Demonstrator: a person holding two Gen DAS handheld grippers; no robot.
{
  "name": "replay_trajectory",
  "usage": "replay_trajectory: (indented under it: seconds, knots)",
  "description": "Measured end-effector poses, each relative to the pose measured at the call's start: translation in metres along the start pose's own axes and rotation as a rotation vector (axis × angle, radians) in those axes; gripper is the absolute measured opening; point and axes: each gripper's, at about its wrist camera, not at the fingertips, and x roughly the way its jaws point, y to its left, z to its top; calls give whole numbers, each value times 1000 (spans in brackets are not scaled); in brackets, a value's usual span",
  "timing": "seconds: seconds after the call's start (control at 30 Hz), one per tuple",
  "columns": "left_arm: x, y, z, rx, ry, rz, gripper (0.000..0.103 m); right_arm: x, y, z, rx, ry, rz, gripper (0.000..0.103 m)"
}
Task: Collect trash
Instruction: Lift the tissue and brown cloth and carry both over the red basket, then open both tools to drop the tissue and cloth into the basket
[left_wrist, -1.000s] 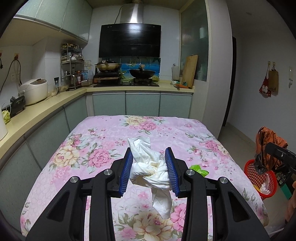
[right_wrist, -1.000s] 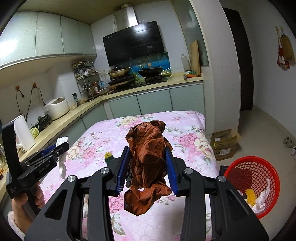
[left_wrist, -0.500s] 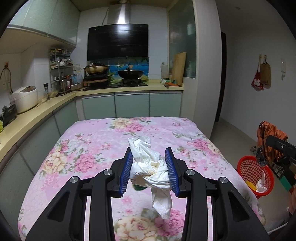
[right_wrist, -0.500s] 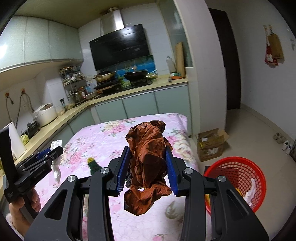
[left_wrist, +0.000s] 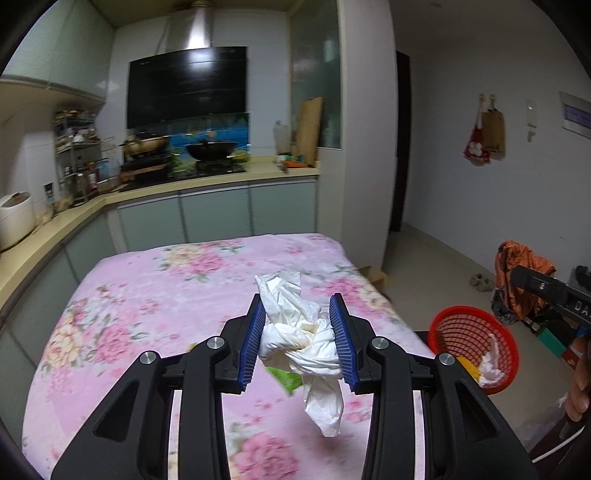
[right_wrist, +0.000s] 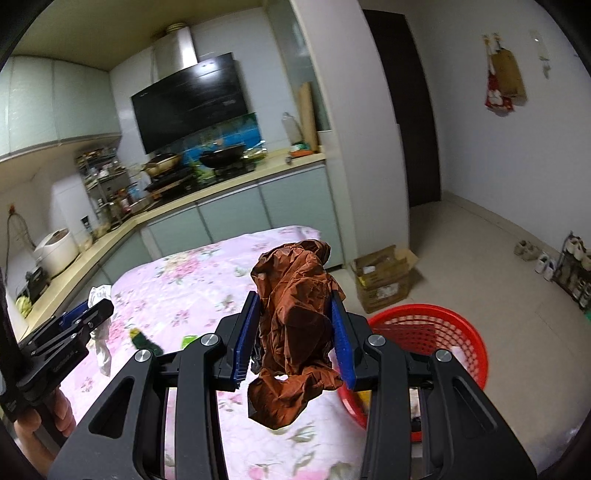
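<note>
Both grippers swung nearer red basket (right_wrist: 424, 328), left gripper (left_wrist: 300, 341) clamping white tissue (left_wrist: 295, 332), right gripper (right_wrist: 293, 338) clamping brown wrapper (right_wrist: 295, 321)

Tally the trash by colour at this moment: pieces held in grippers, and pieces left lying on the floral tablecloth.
White, held: 1, crumpled tissue
Brown, held: 1, crumpled wrapper
Green, on tablecloth: 2, dark scrap, light scrap
Total: 4
</note>
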Motion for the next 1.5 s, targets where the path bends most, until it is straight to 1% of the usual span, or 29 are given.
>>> replay_trajectory:
  seconds: [0.1, 0.23, 0.37, 0.57, 0.77, 0.93, 1.13, 1.33, 1.37, 1.43, 1.5]
  knots:
    - [5, -17, 4, 18, 6, -38, 35, 2, -13, 2, 38, 10, -27, 37]
    - [15, -41, 9, 38, 26, -100, 35, 6, -27, 2, 87, 27, -42, 37]
    - [23, -64, 11, 70, 42, -146, 35, 10, -40, 3, 121, 44, -85, 37]
    - [46, -95, 8, 100, 96, -219, 35, 21, -71, -1, 195, 84, -157, 37]
    - [71, -128, 2, 120, 164, -291, 35, 29, -91, -3, 221, 92, -238, 38]
    - [93, -153, -9, 127, 222, -344, 35, 38, -109, -8, 253, 110, -283, 38]
    - [122, -179, -22, 134, 294, -386, 35, 52, -129, -18, 279, 145, -322, 38]
    - [141, -200, -31, 148, 339, -410, 35, 59, -142, -24, 310, 171, -345, 38]
    - [144, -202, -32, 150, 346, -412, 35, 61, -144, -25, 315, 178, -343, 38]
    - [149, -207, -34, 155, 360, -415, 35, 64, -147, -26, 329, 191, -334, 42]
    - [152, -212, -36, 157, 369, -420, 36, 65, -149, -27, 351, 198, -321, 53]
